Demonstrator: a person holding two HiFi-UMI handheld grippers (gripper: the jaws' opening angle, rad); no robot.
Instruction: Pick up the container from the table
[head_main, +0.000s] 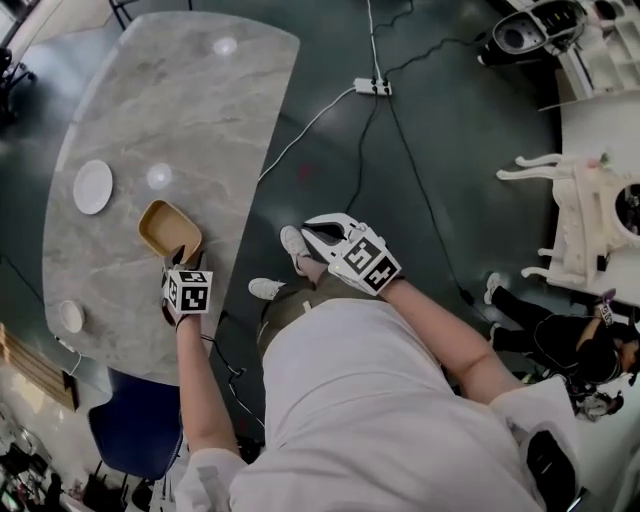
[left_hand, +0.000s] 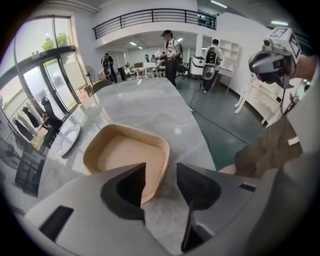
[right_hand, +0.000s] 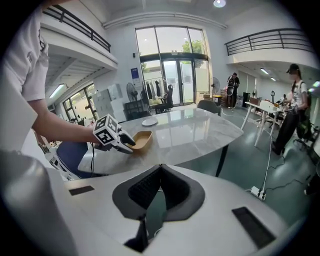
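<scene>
The tan container (left_hand: 125, 155) lies on the marble table (left_hand: 150, 105), just ahead of the left gripper (left_hand: 161, 170). Its released jaws seem to straddle the near rim without pressing it. The right gripper (right_hand: 160, 170), clenched empty, is well apart.

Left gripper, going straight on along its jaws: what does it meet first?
Most likely the near rim of the tan container, which lies just ahead of the open left gripper on the marble table. Depth is hard to judge.
</scene>
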